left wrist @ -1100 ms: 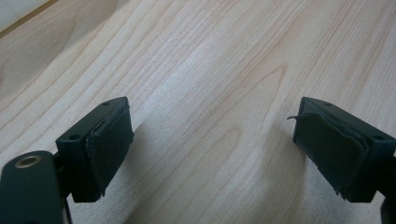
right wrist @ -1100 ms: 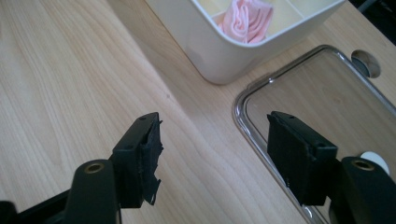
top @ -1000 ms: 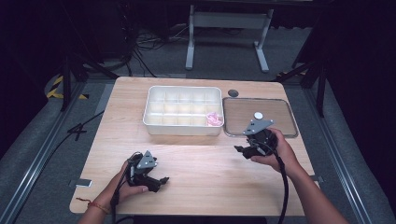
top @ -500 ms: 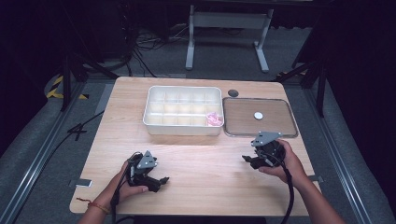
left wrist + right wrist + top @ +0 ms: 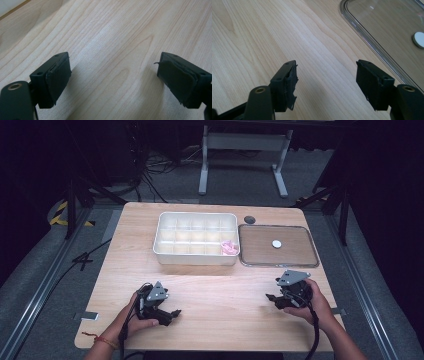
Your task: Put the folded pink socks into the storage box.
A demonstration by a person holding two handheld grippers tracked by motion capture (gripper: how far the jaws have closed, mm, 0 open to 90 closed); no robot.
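My left gripper (image 5: pixel 170 314) rests low over the wooden table (image 5: pixel 220 290) at the front left. Its jaws stand open with bare wood between them (image 5: pixel 112 67). My right gripper (image 5: pixel 272 300) sits at the front right, just below the clear flat lid (image 5: pixel 300 260), and points left. Its jaws are open as well, with nothing between them (image 5: pixel 327 72). The lid's rim (image 5: pixel 367 37) and a small white disc (image 5: pixel 419 39) on it show beyond the right jaw. A white compartment box (image 5: pixel 196 260) stands at the middle back with a pink thing (image 5: pixel 229 247) in its near right cell.
A small dark round spot (image 5: pixel 249 219) lies on the table behind the lid. The white disc (image 5: pixel 276 243) sits near the lid's middle. A cable trails from each gripper toward the person. The table's front edge runs just below both hands.
The right gripper has come away from the clear lid, toward the person and down to the table's front right. The left gripper has stayed put.
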